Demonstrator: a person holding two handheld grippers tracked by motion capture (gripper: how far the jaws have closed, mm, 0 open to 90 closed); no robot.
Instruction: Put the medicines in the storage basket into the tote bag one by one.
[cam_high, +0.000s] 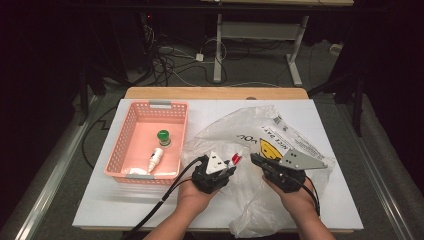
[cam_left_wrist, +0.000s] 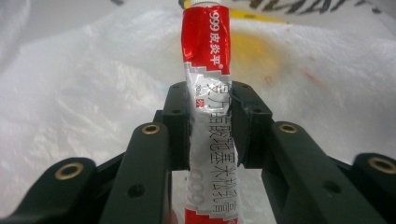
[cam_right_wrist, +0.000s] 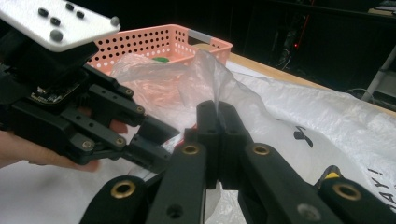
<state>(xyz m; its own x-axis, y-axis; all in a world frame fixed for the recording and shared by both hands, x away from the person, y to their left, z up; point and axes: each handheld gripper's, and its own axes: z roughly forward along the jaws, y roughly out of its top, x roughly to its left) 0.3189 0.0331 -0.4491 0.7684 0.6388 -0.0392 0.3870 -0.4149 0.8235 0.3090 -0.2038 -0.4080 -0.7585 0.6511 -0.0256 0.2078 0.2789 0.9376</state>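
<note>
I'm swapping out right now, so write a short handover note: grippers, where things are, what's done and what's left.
Left gripper: shut on the red and white tube, just outside the plastic bag.
Right gripper: shut on a fold of the bag, holding it up.
Pink basket: holds a green-capped bottle and a small white bottle.
Done: those two bottles are in the basket.
Left: probably carry the tube to the basket and release it.

Black tongs (cam_high: 234, 164) (brass-ringed screws), grey plates, trailing black cables.
</note>
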